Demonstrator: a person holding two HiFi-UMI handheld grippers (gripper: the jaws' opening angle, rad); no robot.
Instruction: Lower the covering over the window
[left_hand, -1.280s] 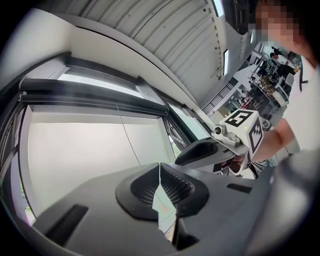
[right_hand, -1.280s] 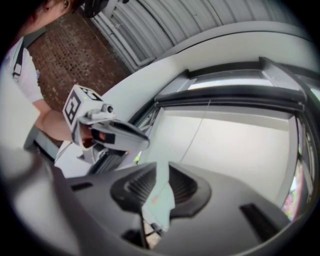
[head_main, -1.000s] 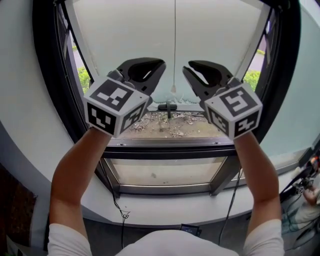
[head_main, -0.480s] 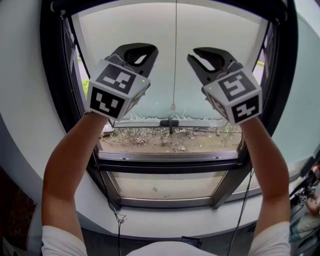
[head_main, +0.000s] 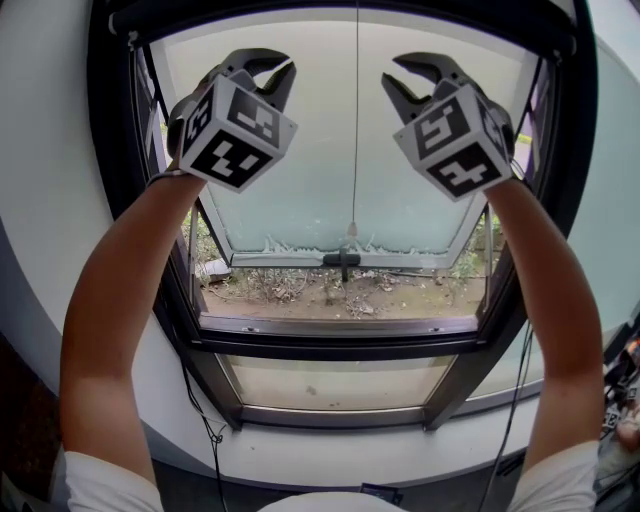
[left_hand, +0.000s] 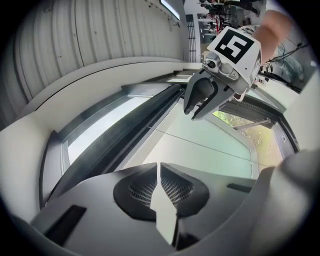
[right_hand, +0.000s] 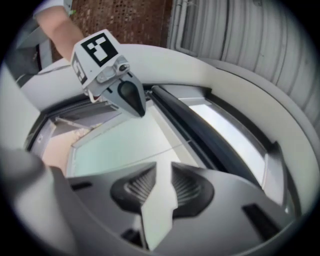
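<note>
Blind roller (head_main: 330, 16) nearer left tongs (head_main: 286, 70)

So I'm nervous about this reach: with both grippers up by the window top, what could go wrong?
The pull cord hangs free between the grippers, thin and probably easy to miss or let slip. The left gripper is shut, so it must open before it can grab; the right gripper is only slightly open. The glass pane behind could get knocked.
</note>
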